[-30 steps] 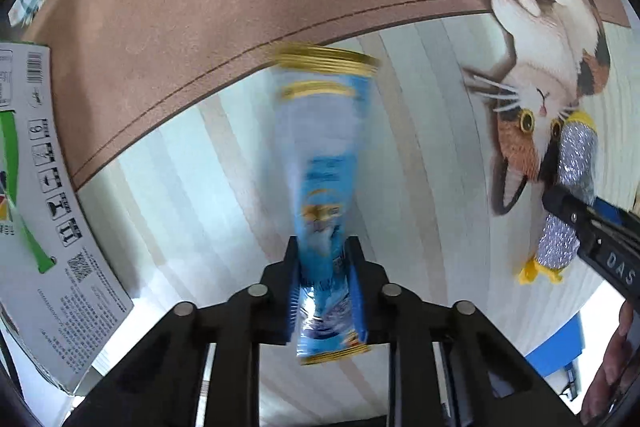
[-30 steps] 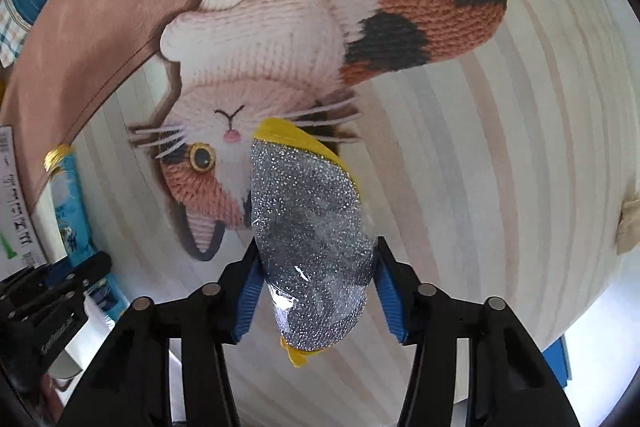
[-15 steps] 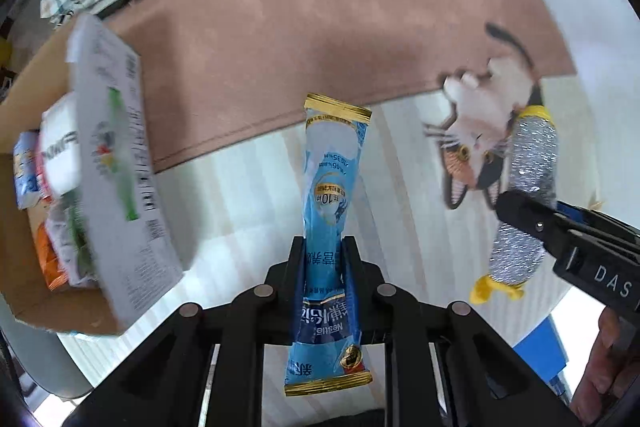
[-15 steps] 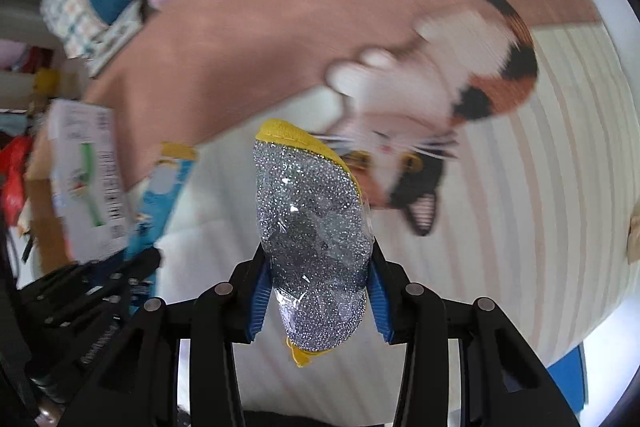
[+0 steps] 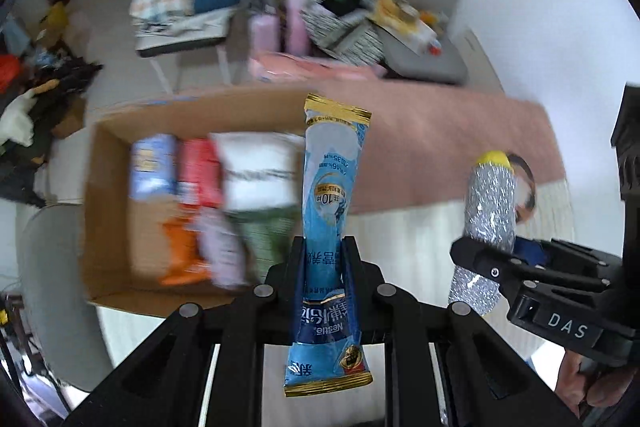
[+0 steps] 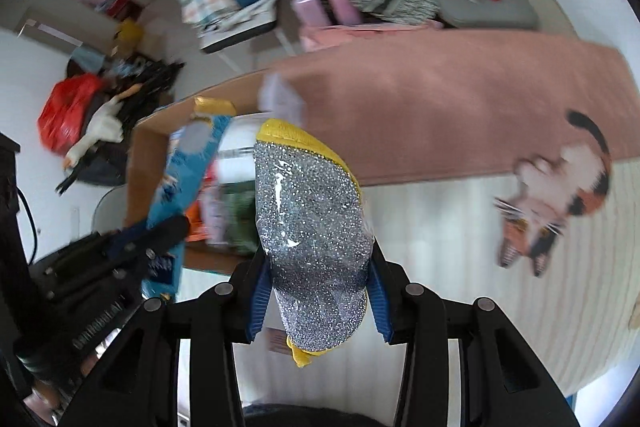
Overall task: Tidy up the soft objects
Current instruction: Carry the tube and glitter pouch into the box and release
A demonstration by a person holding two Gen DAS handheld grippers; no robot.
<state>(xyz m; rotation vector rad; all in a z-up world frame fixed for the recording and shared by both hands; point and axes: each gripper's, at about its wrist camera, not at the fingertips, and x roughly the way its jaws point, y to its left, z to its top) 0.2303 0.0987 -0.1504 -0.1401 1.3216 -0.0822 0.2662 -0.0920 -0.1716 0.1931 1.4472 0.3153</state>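
A cluttered room lies beyond a pink and striped cat-print mat (image 5: 440, 139). In the left wrist view, the left gripper (image 5: 322, 267) has its fingers clamped on a blue Nestle sachet (image 5: 328, 227), upright, near an open cardboard box (image 5: 108, 211) of packets at left. In the right wrist view, the right gripper (image 6: 316, 291) grips a silver glitter pouch (image 6: 312, 227) with yellow ends, the box (image 6: 140, 155) far left.

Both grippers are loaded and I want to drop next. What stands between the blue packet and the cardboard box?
Nothing visible. The blue packet, in the left gripper, is raised beside the open-topped cardboard box, which already holds packets.
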